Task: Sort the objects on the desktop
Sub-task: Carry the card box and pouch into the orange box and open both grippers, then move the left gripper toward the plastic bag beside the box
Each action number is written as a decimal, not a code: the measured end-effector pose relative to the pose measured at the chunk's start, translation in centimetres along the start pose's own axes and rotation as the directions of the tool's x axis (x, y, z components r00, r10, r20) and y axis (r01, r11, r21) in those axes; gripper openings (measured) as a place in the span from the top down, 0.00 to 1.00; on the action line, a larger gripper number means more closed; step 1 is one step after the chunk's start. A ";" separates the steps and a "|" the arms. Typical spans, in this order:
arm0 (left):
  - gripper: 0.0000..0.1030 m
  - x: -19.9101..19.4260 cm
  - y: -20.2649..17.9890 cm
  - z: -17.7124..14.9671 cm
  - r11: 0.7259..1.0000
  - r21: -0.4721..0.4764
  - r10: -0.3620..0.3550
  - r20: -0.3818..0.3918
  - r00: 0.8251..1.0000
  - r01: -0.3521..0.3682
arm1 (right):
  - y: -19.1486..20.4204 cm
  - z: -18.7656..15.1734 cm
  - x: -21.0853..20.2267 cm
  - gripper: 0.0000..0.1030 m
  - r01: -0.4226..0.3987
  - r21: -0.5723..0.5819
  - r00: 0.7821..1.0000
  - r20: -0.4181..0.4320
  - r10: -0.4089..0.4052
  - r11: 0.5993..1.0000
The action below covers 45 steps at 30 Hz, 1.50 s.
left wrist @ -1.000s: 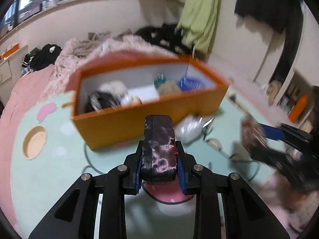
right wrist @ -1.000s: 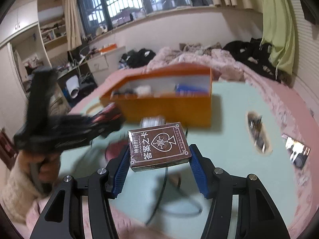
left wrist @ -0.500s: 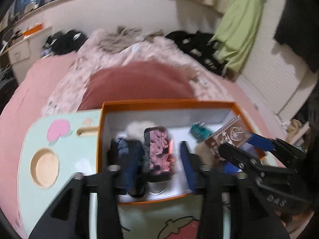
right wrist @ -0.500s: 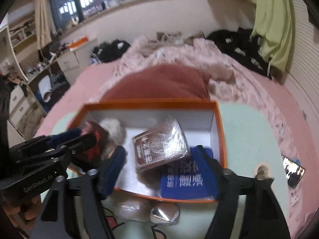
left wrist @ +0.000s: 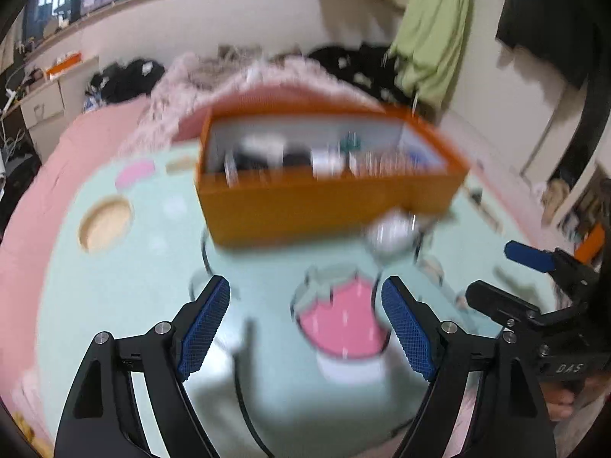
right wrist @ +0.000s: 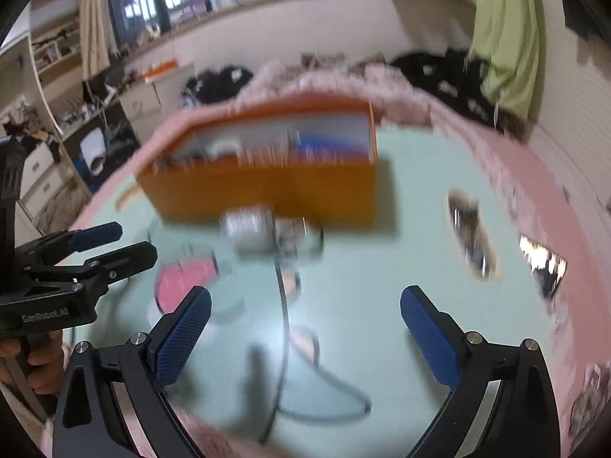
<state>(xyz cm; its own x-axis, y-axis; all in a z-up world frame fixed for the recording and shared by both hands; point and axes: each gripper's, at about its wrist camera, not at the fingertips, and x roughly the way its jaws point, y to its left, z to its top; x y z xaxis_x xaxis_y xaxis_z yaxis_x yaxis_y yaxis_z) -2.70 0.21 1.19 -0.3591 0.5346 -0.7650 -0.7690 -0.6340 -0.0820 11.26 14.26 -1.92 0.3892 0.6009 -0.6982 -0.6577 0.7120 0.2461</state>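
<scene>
An orange box (left wrist: 328, 206) holding several small items stands on the pale green table; it also shows in the right wrist view (right wrist: 267, 187). My left gripper (left wrist: 305, 324) is open and empty, pulled back from the box over a pink strawberry print (left wrist: 340, 328). My right gripper (right wrist: 305, 339) is open and empty, also back from the box. A silvery wrapped object (right wrist: 248, 227) lies on the table just in front of the box; it also shows in the left wrist view (left wrist: 389, 233). Both views are motion-blurred.
A black cable (right wrist: 282, 305) runs across the table toward me. A dark oblong item (right wrist: 471, 236) and a shiny packet (right wrist: 542, 267) lie at the right. A round cup recess (left wrist: 105, 223) sits at the table's left. A pink bed lies behind.
Both grippers released their items into the box, the dark pink-patterned case and the card pack, and have pulled back from over the box with jaws wide open.
</scene>
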 end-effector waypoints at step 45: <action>0.18 2.1 -2.5 2.1 0.998 0.063 -0.018 0.006 1.000 0.018 | -0.8 -2.3 -0.7 0.06 0.106 0.068 0.988 0.103 -0.113 0.992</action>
<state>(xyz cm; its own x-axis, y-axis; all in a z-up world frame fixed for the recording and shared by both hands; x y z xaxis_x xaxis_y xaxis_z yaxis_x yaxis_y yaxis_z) -2.62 4.12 1.15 -0.3482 0.5490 -0.7598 -0.8068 -0.5882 -0.0553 10.04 12.43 -3.13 0.5251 0.5507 -0.6489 -0.5669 0.7950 0.2159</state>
